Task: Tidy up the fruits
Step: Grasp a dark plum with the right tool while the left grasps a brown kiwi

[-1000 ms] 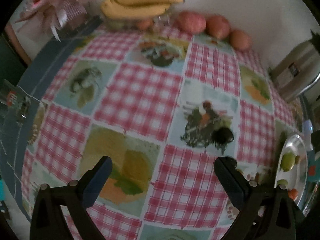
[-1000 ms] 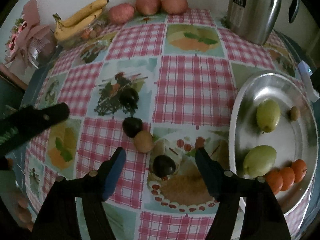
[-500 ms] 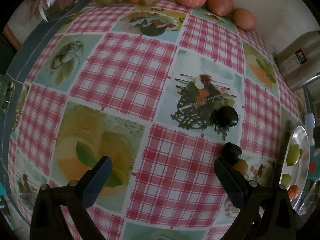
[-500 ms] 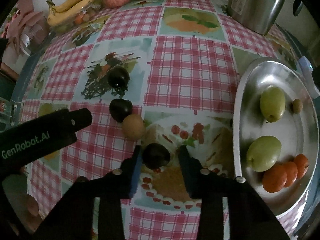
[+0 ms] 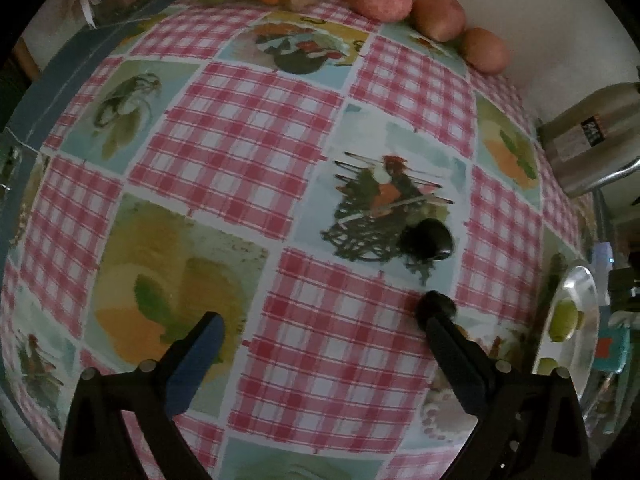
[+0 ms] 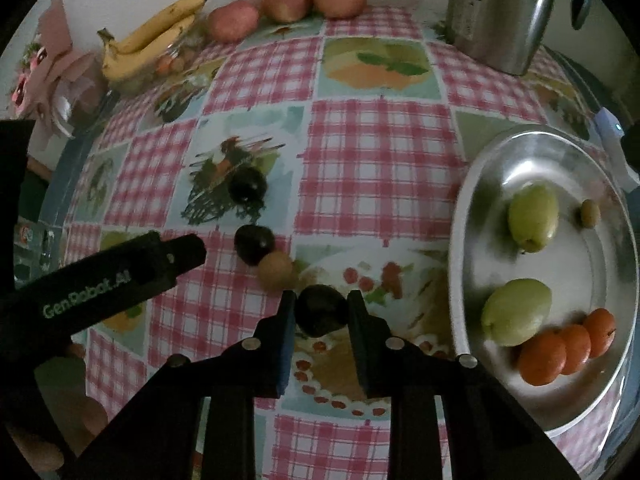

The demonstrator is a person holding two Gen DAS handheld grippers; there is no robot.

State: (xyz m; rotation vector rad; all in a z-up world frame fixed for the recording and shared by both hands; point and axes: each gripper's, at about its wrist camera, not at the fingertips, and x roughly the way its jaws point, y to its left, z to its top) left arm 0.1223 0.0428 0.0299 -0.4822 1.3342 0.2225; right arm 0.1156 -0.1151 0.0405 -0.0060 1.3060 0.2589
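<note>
Count: 3 dark plums, 1 tan fruit (image 6: 275, 270), 3 apples (image 6: 286, 0) at the back w/ a banana bunch (image 6: 150, 38); on the tray (image 6: 472, 216) 2 green fruits (image 6: 534, 216), 3 oranges (image 6: 566, 346), 1 tiny brownish one (image 6: 590, 212). My right gripper (image 6: 322, 311) is pinching plum 1 (image 6: 322, 310) between both fingers, just left of the tray rim. Plum 2 (image 6: 255, 244) touches the tan fruit right ahead; plum 3 (image 6: 247, 187) sits farther back. My left gripper (image 5: 320, 322) is spread wide over the cloth (image 5: 240, 168), holding nothing, plum 2 at its right fingertip. Kettle (image 6: 500, 12) back right.
</note>
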